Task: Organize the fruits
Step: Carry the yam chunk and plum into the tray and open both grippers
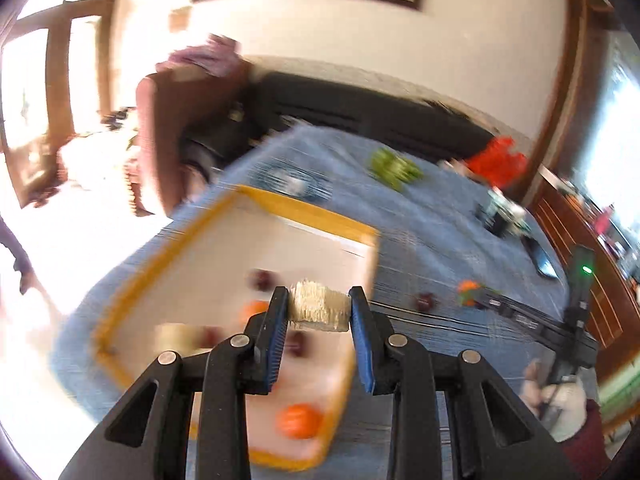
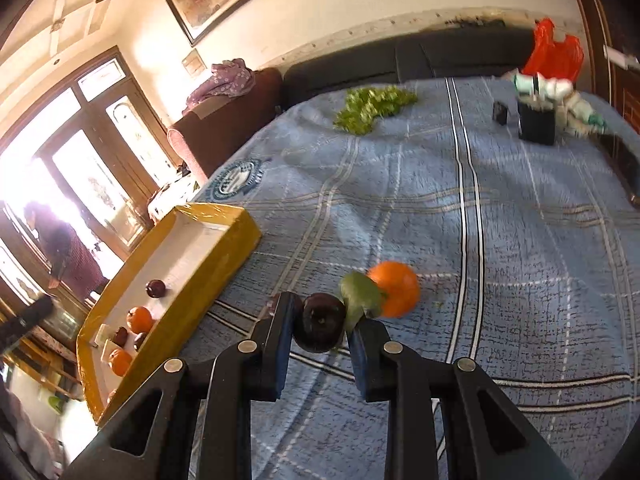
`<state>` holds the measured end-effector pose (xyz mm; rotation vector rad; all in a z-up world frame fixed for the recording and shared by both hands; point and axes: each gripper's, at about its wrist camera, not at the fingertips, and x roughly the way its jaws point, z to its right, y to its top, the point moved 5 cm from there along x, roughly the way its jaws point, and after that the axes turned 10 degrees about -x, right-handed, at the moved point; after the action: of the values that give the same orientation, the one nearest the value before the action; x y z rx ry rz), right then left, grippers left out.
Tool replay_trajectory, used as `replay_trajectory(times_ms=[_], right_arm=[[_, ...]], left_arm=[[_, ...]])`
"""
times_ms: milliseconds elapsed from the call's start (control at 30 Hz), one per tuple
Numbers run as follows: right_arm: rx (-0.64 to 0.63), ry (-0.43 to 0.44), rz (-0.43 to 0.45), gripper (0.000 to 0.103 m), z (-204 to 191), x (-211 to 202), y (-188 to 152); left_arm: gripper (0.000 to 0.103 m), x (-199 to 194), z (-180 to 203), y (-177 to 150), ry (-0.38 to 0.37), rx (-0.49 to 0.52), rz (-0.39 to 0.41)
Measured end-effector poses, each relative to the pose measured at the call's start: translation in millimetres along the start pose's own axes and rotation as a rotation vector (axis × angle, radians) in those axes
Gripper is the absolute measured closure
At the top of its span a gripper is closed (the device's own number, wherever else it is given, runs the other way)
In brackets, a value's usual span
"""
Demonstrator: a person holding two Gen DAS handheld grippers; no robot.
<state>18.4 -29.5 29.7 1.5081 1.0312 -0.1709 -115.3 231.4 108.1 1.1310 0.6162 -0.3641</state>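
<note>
From the left wrist, the left gripper [image 1: 319,308], jaws clamped on a pale, fibrous-looking block [image 1: 319,307], sits above the yellow-rimmed white tray [image 1: 316,216]; lower it gently among the round fruits. From the right wrist, the right gripper [image 2: 320,322] jaws pinch a glossy dark plum [image 2: 320,322] over the blue checked bedspread [image 2: 520,264], beside a leafy orange [image 2: 396,294]; carry it level to the tray.

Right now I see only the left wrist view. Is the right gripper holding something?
Observer: Yes. The right gripper is shut on a dark plum.
Operator: Is anything close behind that plum?
Observer: An orange lies on the blue cloth just behind it, with its green leaf turned toward the plum.
</note>
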Motion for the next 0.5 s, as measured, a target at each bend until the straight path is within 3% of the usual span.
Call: replay_trajectory(times_ms=[233, 367, 500], right_arm=[[-0.124, 0.076, 0.024, 0.074, -81, -31, 19], [-0.189, 0.144, 0.005, 0.074, -133, -28, 30], [-0.226, 0.212, -0.064, 0.074, -175, 0, 26]], left_arm=[[0.073, -17, -73, 13, 0.068, -0.074, 0.013], [0.073, 3, -88, 12, 0.07, -0.068, -0.034], [0.073, 35, -103, 15, 0.063, -0.078, -0.108]])
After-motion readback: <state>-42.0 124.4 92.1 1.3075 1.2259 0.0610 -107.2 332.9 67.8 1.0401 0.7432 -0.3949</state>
